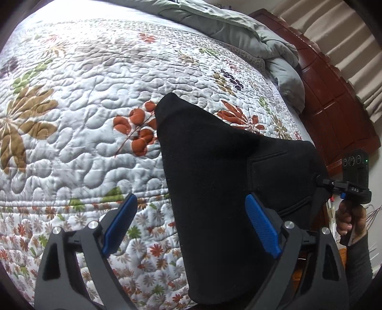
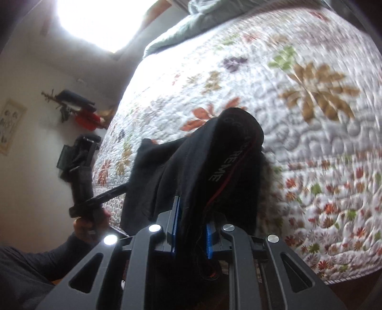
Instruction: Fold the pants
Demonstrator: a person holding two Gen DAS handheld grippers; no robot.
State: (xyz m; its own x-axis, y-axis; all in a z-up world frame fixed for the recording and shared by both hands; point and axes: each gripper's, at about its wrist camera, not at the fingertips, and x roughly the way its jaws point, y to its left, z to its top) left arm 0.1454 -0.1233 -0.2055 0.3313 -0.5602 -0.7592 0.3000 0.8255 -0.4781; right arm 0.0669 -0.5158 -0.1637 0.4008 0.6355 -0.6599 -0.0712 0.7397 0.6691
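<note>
Black pants [image 1: 222, 181] lie over the front edge of a flowered quilt [image 1: 95, 107], one end reaching up onto the bed, the rest hanging down. My left gripper [image 1: 191, 214] is open, its blue pads [image 1: 261, 226] straddling the pants' left edge without gripping. My right gripper [image 2: 191, 229] is shut on the pants' waistband [image 2: 214, 171], which has white lettering and a red stripe, and holds it lifted above the bed edge. The right gripper also shows in the left wrist view [image 1: 334, 184] at the pants' right corner. The left gripper shows in the right wrist view [image 2: 124, 188].
A grey-green duvet [image 1: 250, 35] is bunched at the far end of the bed. A dark red wooden headboard [image 1: 334, 100] and beige curtains [image 1: 346, 35] stand at the right. A bright window [image 2: 100, 21] and wall hooks with hanging items [image 2: 78, 109] are beyond the bed.
</note>
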